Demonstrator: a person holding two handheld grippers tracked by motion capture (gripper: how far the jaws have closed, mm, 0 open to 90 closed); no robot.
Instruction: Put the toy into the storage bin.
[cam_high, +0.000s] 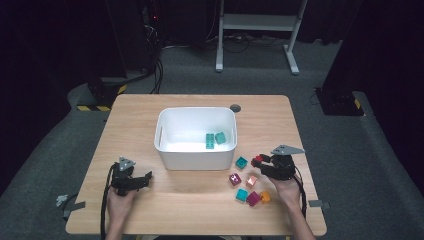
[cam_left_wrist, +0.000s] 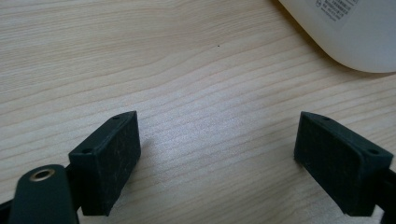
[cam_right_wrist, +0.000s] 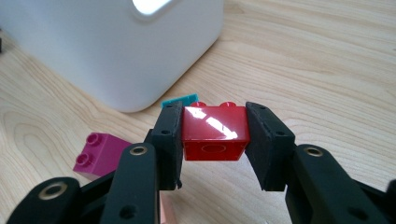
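My right gripper (cam_right_wrist: 214, 137) is shut on a red brick (cam_right_wrist: 214, 132), held a little above the table to the right of the white bin (cam_high: 196, 150); in the high view the red brick (cam_high: 257, 161) shows at the right gripper's (cam_high: 260, 163) tips. Two teal bricks (cam_high: 214, 139) lie inside the bin. Loose bricks sit on the table below the bin's right corner: teal (cam_high: 241, 162), magenta (cam_high: 235, 179), pink (cam_high: 251, 181), teal (cam_high: 242, 194), magenta (cam_high: 253, 198) and orange (cam_high: 265, 197). My left gripper (cam_left_wrist: 217, 154) rests open over bare wood at the left (cam_high: 141, 180).
The white bin's corner (cam_left_wrist: 345, 32) lies up and right of the left jaws. A magenta brick (cam_right_wrist: 100, 154) and a teal brick's edge (cam_right_wrist: 180, 100) lie beneath the right jaws. A dark round grommet (cam_high: 235, 108) sits at the table's far edge.
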